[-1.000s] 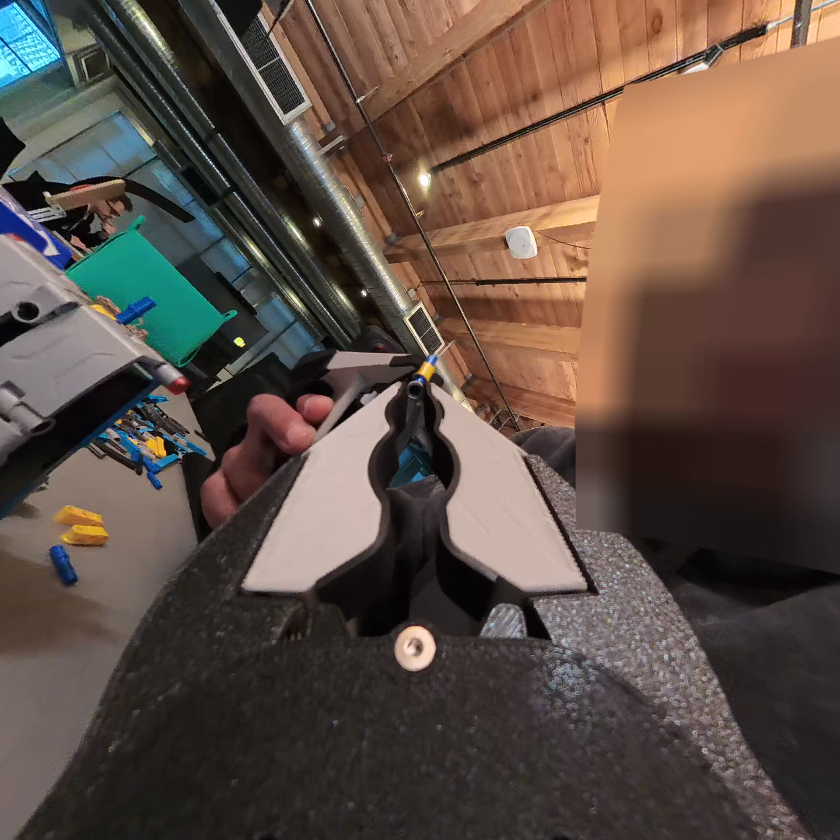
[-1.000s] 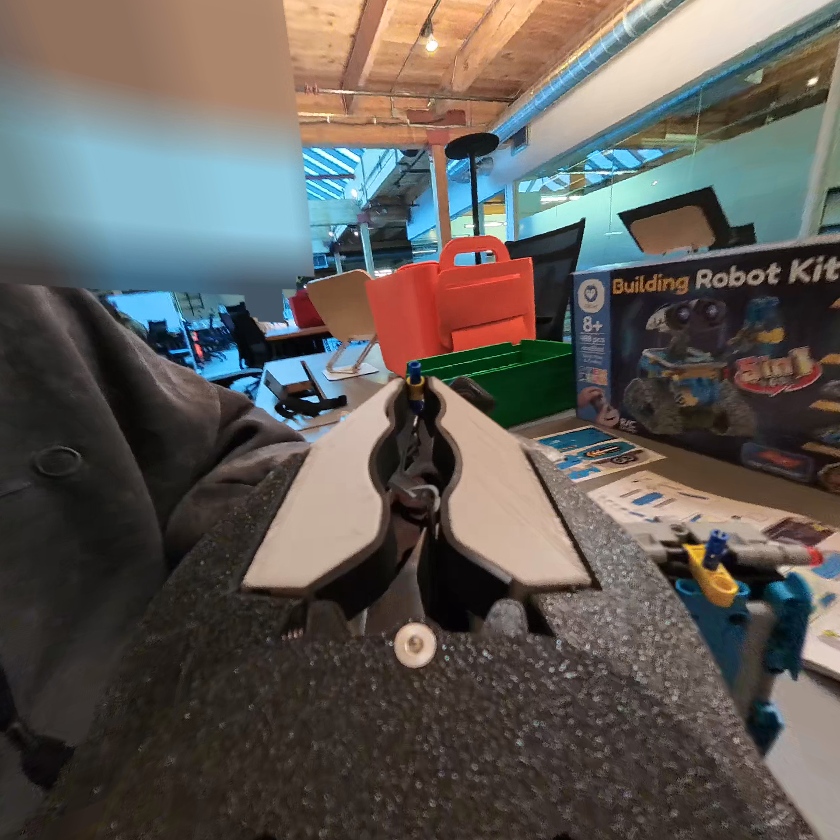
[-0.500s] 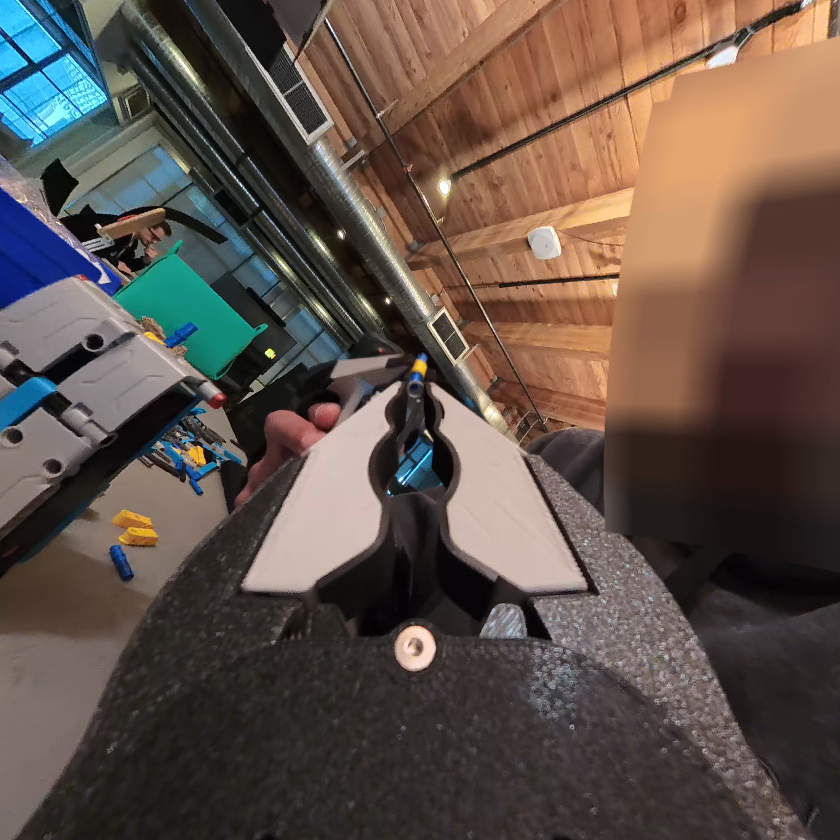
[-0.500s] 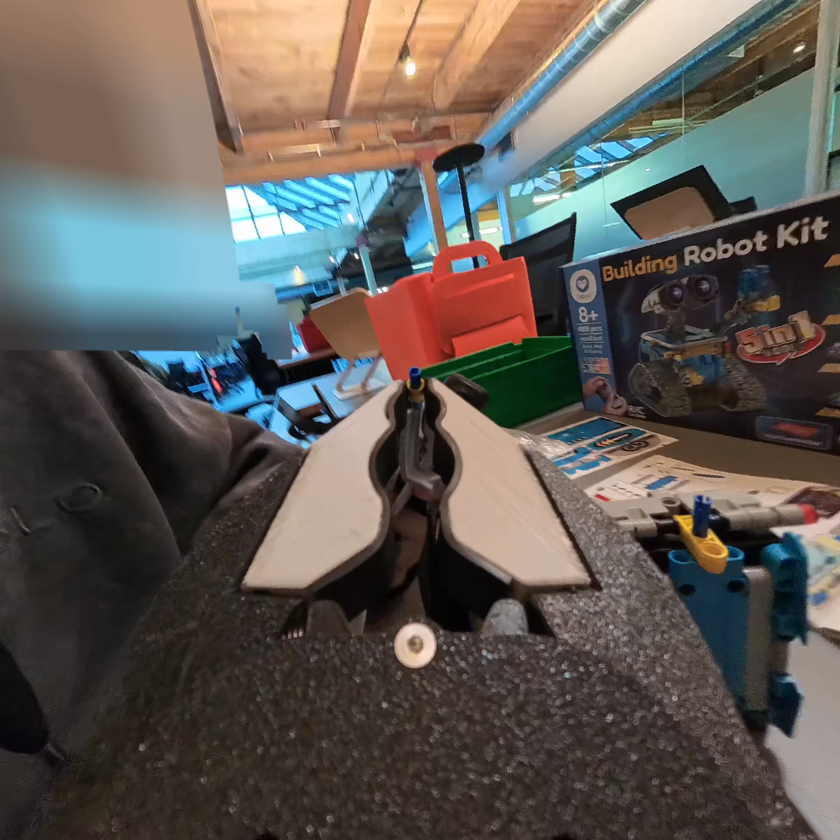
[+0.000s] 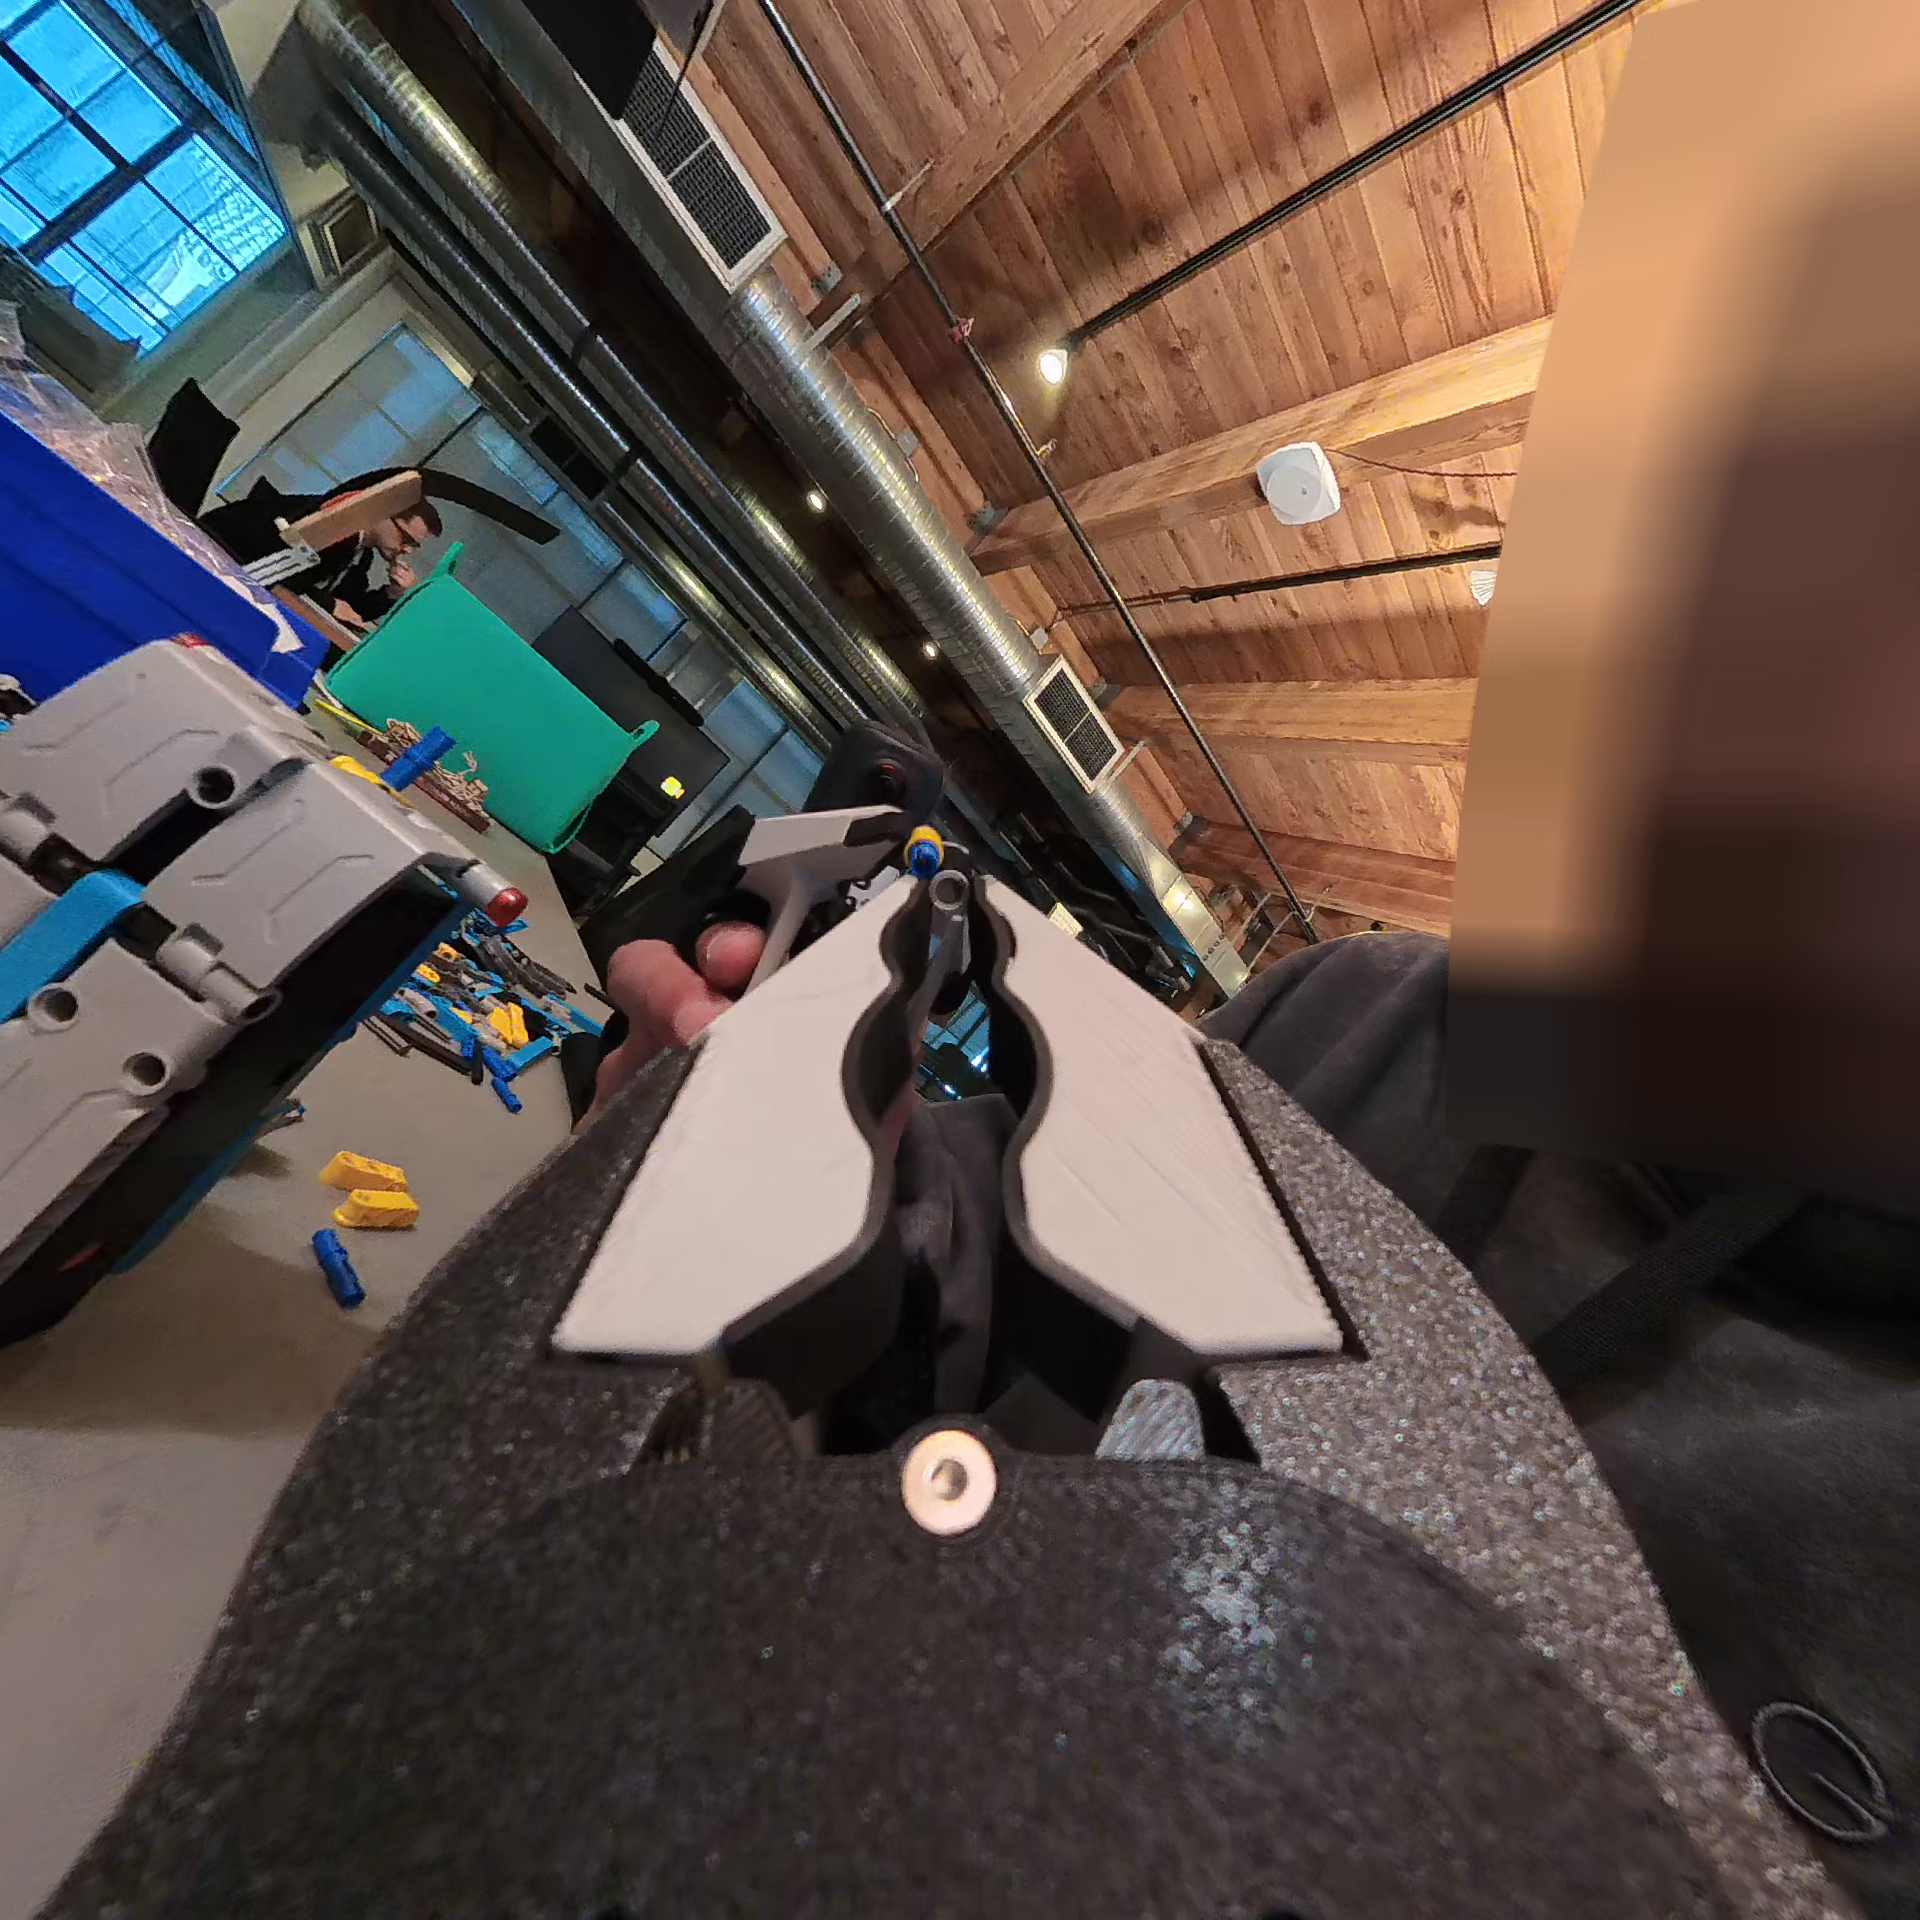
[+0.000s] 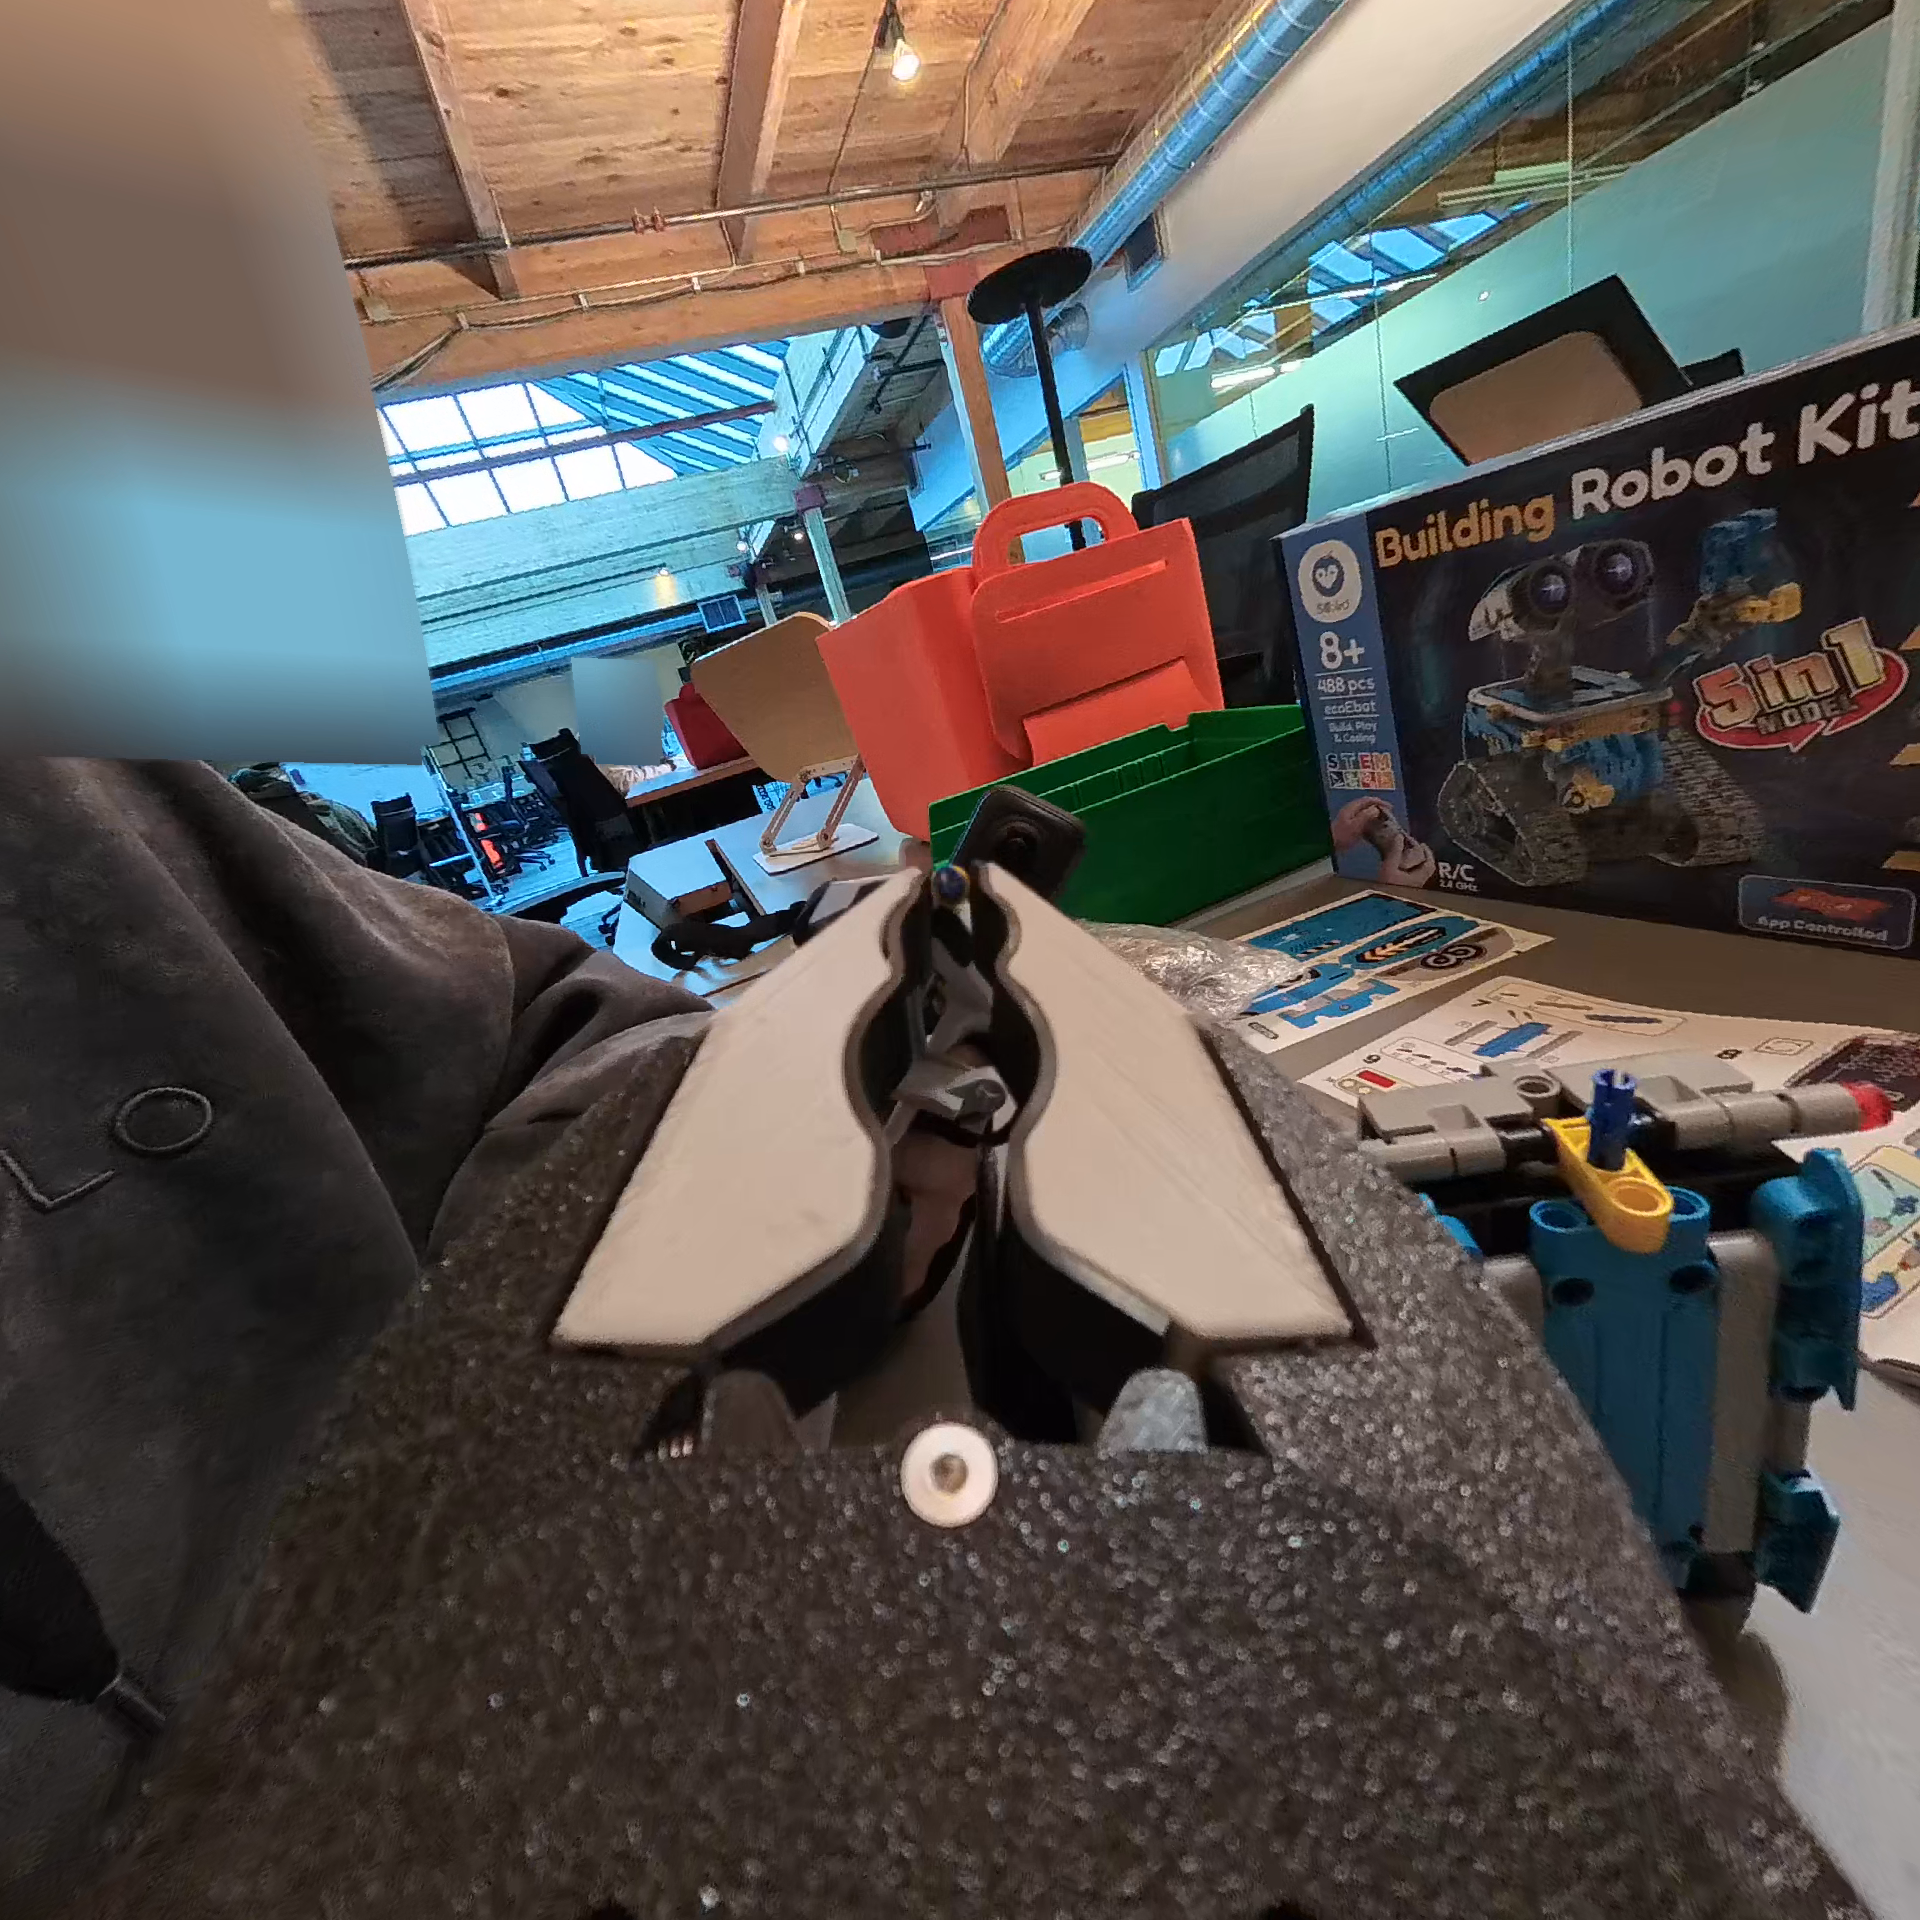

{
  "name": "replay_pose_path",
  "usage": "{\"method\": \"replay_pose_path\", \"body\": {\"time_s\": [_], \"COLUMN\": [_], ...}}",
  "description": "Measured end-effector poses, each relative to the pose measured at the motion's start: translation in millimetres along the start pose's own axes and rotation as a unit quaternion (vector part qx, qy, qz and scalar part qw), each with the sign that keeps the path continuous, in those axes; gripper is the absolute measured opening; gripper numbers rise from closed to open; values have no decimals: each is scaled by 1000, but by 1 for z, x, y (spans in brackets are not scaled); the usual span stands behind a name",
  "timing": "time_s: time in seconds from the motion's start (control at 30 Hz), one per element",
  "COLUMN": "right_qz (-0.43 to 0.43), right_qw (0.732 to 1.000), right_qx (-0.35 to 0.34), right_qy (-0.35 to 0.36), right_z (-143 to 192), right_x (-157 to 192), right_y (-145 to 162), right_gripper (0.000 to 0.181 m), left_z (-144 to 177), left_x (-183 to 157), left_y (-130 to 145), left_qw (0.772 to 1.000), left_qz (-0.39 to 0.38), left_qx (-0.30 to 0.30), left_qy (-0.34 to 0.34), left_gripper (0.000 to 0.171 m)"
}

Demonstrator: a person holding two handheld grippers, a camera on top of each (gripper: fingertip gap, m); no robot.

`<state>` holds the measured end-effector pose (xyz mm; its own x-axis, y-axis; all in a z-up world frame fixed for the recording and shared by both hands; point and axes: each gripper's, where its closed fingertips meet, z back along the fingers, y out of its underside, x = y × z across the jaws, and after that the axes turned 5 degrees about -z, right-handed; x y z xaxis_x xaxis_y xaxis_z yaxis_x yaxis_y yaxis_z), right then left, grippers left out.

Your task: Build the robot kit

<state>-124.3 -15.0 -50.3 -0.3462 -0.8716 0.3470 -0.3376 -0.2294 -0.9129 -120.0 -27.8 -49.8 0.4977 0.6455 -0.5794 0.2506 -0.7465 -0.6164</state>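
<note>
My left gripper [image 5: 948, 899] is held up in the air, shut on a thin grey beam [image 5: 940, 935] whose holed end sticks out at the tips. My right gripper [image 6: 951, 885] faces it, shut on a small blue-and-yellow pin [image 6: 950, 883]. In the left wrist view the pin [image 5: 920, 847] sits just up and left of the beam's end, at the right gripper's white fingers [image 5: 821, 847], with a hand [image 5: 665, 987] behind. In the right wrist view the grey beam [image 6: 951, 1049] shows through the gap between my fingers.
A grey-and-blue toy model [image 5: 156, 935] [image 6: 1621, 1216] stands on the table. Loose yellow and blue pieces [image 5: 369, 1190] lie near it. Printed sheets [image 6: 1455, 1029], a dark toy box [image 6: 1610, 675], a green tray [image 6: 1143, 810] and an orange bin [image 6: 1018, 665] stand behind. A dark jacket [image 6: 208, 1039] fills the left. The grippers are tip to tip, or close to it.
Both views have swung, bringing the toy model closer into view. In the left wrist view the pin sat on the beam's end before; now it shows slightly apart from it.
</note>
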Motion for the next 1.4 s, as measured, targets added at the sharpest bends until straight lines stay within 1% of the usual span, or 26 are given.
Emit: {"method": "replay_pose_path", "body": {"time_s": [0.17,0.3,0.37,0.47,0.5,0.63,0.7,0.8,0.83,0.93,1.07,1.13,1.27,1.4], "right_qz": [3,30,18,-3,-7,2,34,165,175,138,46,25,70,119], "right_qw": [1000,999,1000,1000,1000,1000,999,983,981,987,996,997,995,989], "right_qx": [4,-16,-7,-12,-5,-19,-26,-20,-19,-22,-56,-63,-56,-41], "right_qy": [2,7,13,21,21,22,31,71,77,77,48,42,53,77], "right_z": [1,4,3,1,0,0,0,-3,-4,-5,-6,-7,-7,-5], "right_x": [-1,6,4,2,2,3,5,9,8,3,8,10,13,11], "right_y": [0,-9,-5,-3,0,-3,-5,-6,-6,-5,-8,-8,-9,-7], "right_gripper": [7,6,6,7,7,6,7,7,7,7,7,7,7,7], "left_z": [0,3,3,2,2,1,0,0,1,2,0,0,-1,-1], "left_x": [1,4,4,3,4,2,1,-2,-2,1,-6,-7,-10,-8], "left_y": [0,-5,-5,-6,-6,-6,-6,-11,-12,-14,-16,-17,-16,-14], "left_qw": [1000,1000,1000,999,999,1000,999,996,994,995,996,996,996,997], "left_qz": [11,2,-12,-24,-24,-9,13,63,74,61,25,19,27,21], "left_qx": [-1,-16,-16,-20,-20,-28,-40,-62,-68,-76,-81,-83,-83,-77], "left_qy": [4,-10,-14,-16,-18,-8,3,31,35,21,20,21,31,22], "left_gripper": [6,6,6,6,6,6,6,6,6,6,5,6,6,6]}}
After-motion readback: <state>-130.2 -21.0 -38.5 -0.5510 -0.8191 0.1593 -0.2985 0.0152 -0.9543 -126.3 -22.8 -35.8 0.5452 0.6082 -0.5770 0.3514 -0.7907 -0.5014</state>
